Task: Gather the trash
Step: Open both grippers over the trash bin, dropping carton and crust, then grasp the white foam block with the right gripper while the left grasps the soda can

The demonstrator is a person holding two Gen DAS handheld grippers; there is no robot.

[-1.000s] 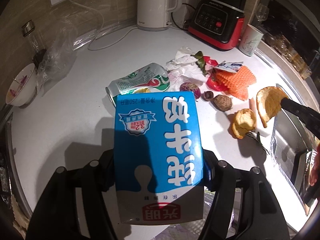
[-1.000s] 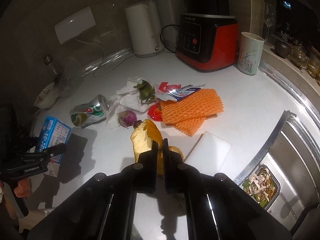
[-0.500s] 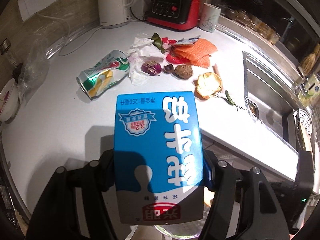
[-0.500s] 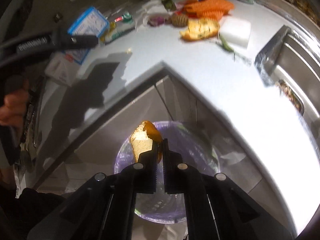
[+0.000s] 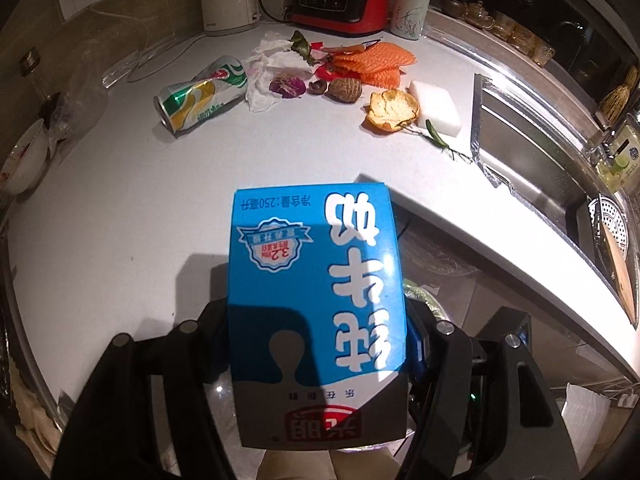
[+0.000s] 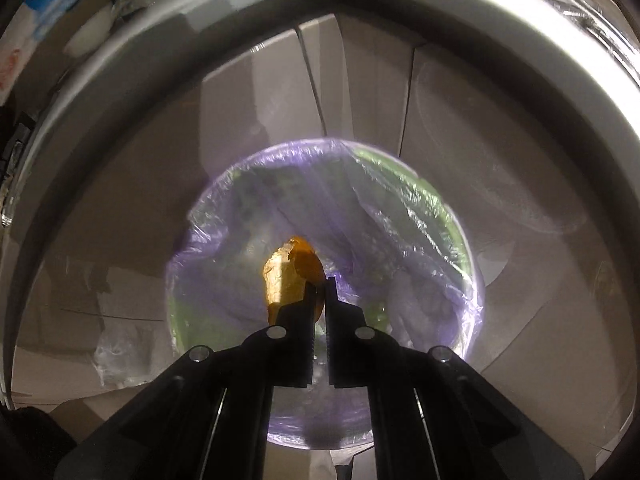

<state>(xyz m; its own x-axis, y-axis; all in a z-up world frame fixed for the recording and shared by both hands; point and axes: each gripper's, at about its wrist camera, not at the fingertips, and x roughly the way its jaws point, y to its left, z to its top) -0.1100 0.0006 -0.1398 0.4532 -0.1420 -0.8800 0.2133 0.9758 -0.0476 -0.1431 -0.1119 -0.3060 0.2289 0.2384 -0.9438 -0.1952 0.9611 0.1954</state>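
- my left claw (image 5: 316, 316) clamped a blue-and-white milk carton (image 5: 316, 292) by its sides, over the white countertop's (image 5: 120, 200) edge.
- my right claw (image 6: 319, 292) was pinched shut on a curled orange peel piece (image 6: 290, 280), directly above the round bin lined with a purple plastic bag (image 6: 400, 240).
- a crushed green soda can (image 5: 200, 98) lay on that countertop.

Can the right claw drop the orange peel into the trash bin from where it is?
Probably yes. The right claw holds the orange peel right above the open bin with its purple bag, and nothing sits between them.
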